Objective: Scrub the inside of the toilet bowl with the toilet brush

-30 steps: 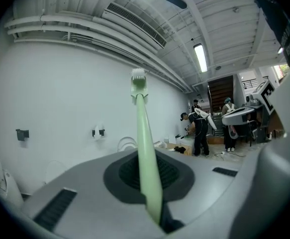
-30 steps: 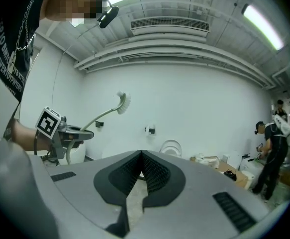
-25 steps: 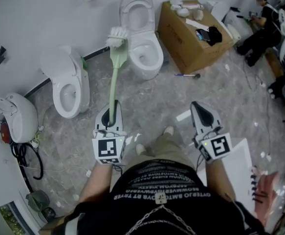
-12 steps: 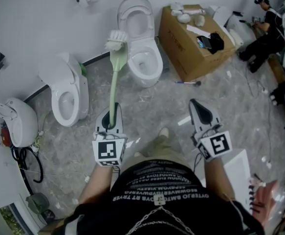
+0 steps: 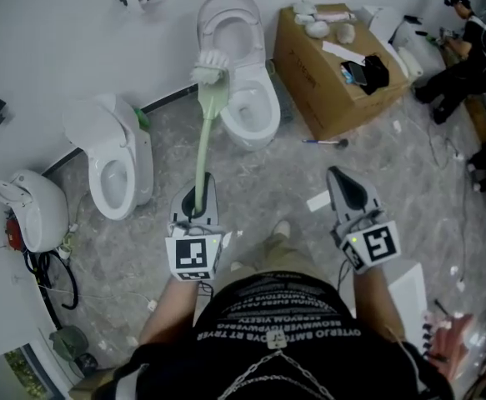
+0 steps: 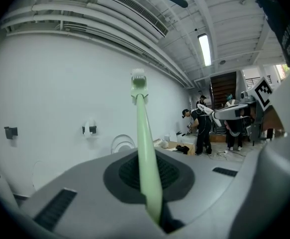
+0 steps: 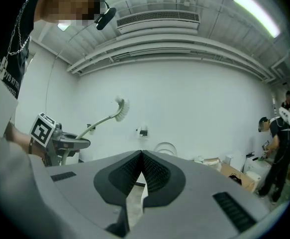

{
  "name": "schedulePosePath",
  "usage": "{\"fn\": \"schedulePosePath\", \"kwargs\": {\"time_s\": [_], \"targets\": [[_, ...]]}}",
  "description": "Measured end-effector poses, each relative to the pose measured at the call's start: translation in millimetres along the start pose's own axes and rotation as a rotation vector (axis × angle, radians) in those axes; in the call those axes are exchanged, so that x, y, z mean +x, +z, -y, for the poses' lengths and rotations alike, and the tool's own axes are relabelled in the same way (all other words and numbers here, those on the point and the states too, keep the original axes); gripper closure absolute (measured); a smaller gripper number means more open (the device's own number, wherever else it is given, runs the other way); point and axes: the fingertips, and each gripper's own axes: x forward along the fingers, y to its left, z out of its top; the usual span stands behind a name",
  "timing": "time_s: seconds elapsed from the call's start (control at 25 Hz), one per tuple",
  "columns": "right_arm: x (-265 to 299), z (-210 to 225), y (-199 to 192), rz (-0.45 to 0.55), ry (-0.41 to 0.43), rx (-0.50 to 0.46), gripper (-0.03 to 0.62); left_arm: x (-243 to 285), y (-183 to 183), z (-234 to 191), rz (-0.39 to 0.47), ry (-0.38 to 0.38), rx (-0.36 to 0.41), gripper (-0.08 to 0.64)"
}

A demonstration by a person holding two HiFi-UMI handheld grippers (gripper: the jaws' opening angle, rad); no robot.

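Observation:
My left gripper is shut on the pale green handle of the toilet brush. The brush points forward, and its white bristle head hangs level with the left rim of the open toilet against the far wall. In the left gripper view the handle runs straight up from between the jaws. My right gripper is shut and holds nothing; its jaws meet at the tips. The brush also shows at the left of the right gripper view.
A second toilet stands at the left, with a white lid-like part beyond it. A cardboard box with items on top sits right of the target toilet. People work at the far right. The floor is grey marbled tile.
I have stepped slightly closer. The brush has swung a little to the right, so its head now lies nearer the target toilet's rim. The right gripper stays shut.

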Motion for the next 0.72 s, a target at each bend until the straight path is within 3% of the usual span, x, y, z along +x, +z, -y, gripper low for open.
{"fn": "schedulePosePath", "kwargs": {"time_s": [0.24,0.72], "targets": [[27,20,-8,-0.014,0.018,0.037,0.589,20,-6,-11,-0.031,0.034,-0.047,0.558],[71,67,-2,0.000,0.126,0.018,0.589,72,16,-11,-0.030,0.119,-0.021,0.558]]}}
